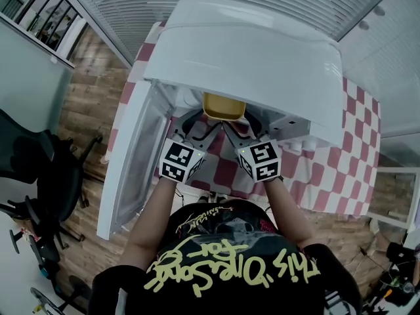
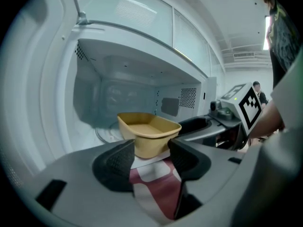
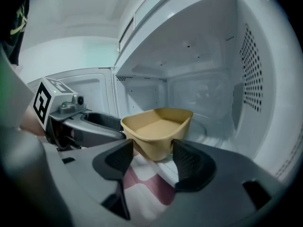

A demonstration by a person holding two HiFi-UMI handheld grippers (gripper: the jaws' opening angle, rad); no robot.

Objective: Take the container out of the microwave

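Note:
A shallow yellow container (image 1: 223, 105) stands at the front of the open white microwave (image 1: 249, 51), empty inside. My left gripper (image 1: 197, 125) comes at it from the near left and my right gripper (image 1: 241, 125) from the near right, and the two point inward toward each other. In the left gripper view the container (image 2: 147, 129) shows just beyond the wide-apart jaws of the left gripper (image 2: 150, 157). In the right gripper view the container (image 3: 158, 131) likewise sits between the spread tips of the right gripper (image 3: 152, 160). I see no pad pressing on it.
The microwave door (image 1: 131, 156) hangs open to the left. The microwave rests on a red-and-white checkered cloth (image 1: 328, 176). A glass turntable (image 2: 106, 134) lies behind the container. A black office chair (image 1: 39, 169) stands on the wooden floor at the left.

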